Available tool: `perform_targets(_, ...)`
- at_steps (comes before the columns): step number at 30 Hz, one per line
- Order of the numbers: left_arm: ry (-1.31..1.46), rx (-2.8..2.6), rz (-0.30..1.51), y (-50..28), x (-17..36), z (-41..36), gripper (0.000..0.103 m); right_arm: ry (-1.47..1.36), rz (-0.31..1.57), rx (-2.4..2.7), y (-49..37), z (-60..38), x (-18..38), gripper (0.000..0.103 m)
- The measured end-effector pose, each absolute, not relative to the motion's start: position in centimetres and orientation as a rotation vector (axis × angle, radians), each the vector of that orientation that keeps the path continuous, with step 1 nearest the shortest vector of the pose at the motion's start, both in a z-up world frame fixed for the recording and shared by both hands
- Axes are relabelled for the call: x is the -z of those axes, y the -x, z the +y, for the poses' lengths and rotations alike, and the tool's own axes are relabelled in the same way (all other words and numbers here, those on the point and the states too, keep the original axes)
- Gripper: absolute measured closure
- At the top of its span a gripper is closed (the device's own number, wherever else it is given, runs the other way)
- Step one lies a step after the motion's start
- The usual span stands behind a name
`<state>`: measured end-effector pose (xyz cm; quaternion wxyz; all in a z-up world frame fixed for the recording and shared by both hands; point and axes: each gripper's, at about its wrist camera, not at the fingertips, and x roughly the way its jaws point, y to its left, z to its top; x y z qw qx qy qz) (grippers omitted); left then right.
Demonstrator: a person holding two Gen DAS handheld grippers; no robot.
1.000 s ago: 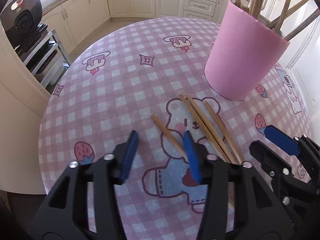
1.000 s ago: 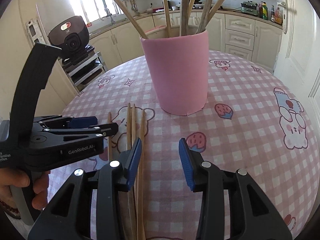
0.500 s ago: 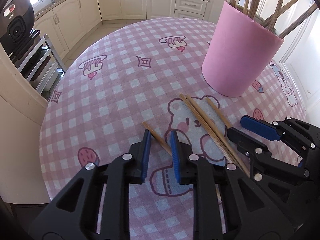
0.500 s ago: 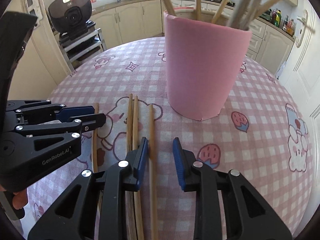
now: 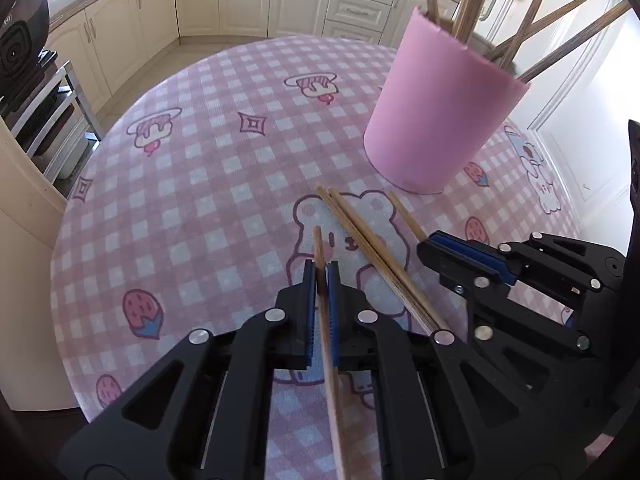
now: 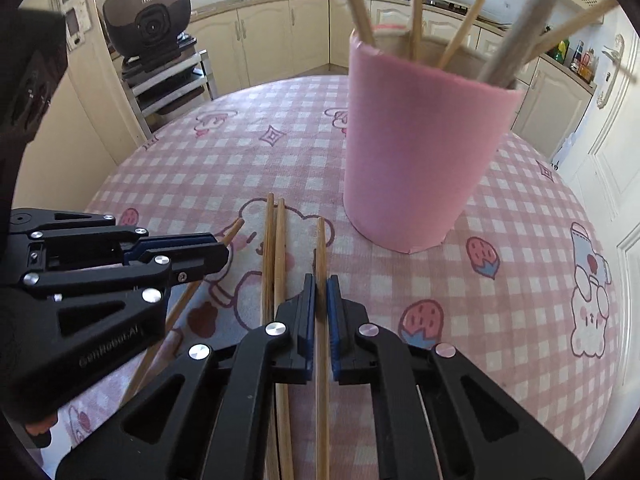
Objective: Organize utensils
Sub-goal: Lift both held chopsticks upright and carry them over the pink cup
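A tall pink cup [image 5: 440, 120] holding several chopsticks stands on the pink checked tablecloth; it also shows in the right wrist view [image 6: 420, 152]. My left gripper [image 5: 321, 276] is shut on a wooden chopstick [image 5: 319, 246], the leftmost one. My right gripper [image 6: 321, 288] is shut on another chopstick [image 6: 321, 244], the rightmost one. A pair of chopsticks [image 6: 274, 248] lies side by side on the cloth between the two held ones, also seen in the left wrist view [image 5: 368, 248]. The right gripper shows in the left wrist view [image 5: 464, 250], the left gripper in the right wrist view [image 6: 192, 250].
The round table [image 5: 160, 200] drops off at left to the kitchen floor. A metal rack with a dark appliance [image 6: 148, 20] stands beyond the far left edge. Cream cabinets line the back wall. A white door [image 5: 580, 128] is at right.
Both grippers have closed from open onto a chopstick each. They have moved forward, closer to the pink cup.
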<state>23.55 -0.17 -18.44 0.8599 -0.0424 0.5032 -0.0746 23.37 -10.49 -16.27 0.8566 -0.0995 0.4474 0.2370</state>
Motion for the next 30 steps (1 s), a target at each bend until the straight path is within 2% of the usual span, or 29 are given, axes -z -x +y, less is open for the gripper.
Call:
perform_targets(17, 0.155, 0.275, 0.768, -17.3, 5.7, 1.5, 0.098, -0.009, 0.641, -0.568, -17.4, -15.6, 4.8, 0.098)
perform_targets(21, 0.148, 0.298, 0.71, -15.6, 3.7, 1.4, 0.098, -0.029, 0.58, -0.565, -16.7, -15.9, 3.7, 0.098)
perform_targets(30, 0.141, 0.326, 0.671, -14.2, 2.1, 0.5, 0.098, -0.156, 0.566, -0.613, -16.7, -17.1, 3.4, 0.098)
